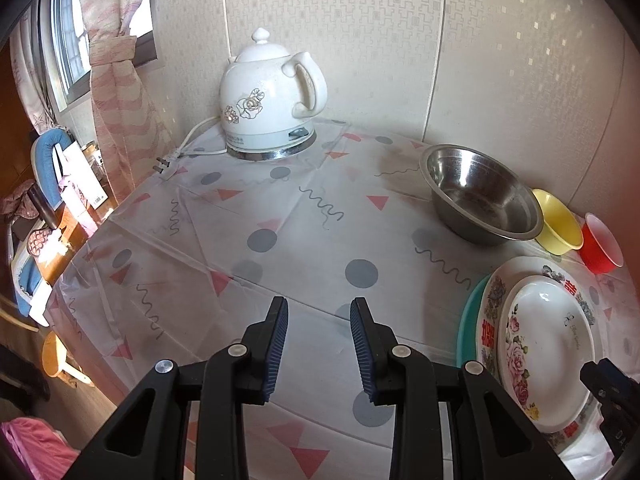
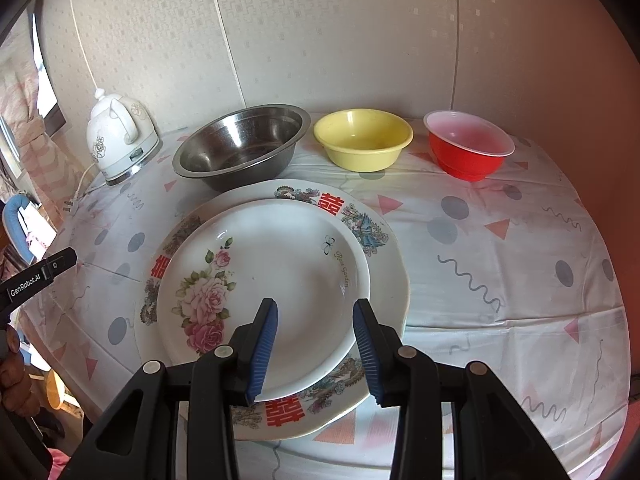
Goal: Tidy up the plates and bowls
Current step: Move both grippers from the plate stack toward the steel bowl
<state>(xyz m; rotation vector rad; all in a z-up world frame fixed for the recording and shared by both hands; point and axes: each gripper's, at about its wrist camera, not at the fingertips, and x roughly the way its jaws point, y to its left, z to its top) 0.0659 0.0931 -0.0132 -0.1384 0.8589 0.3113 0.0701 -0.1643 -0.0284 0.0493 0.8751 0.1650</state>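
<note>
A round tabletop [image 2: 500,320] under a white cloth patterned with grey dots, pink triangles and squiggles carried the dishes, with three plates stacked near its front edge: a small white porcelain plate with pink roses [image 2: 272,292] lay on a larger white plate with red characters and a dragon border [image 2: 332,208], which in turn sat on a teal plate [image 1: 468,320] visible only as a sliver in the left wrist view. Behind the stack, along the papered wall, stood a row of bowls: a stainless-steel bowl [image 2: 240,148], a yellow plastic bowl [image 2: 362,140] just beside it, and a red plastic bowl with a white rim [image 2: 468,146] a little apart. A white ceramic electric kettle with a flower motif [image 1: 268,100] stood at the far left, its cord and plug lying on the cloth. The right gripper [image 2: 316,352] hung over the rose plate, its blue-padded fingers [image 2: 262,356] partly spread and holding nothing. The left gripper [image 1: 320,350] hovered above bare cloth to the stack's left, fingers likewise partly apart and empty.
</note>
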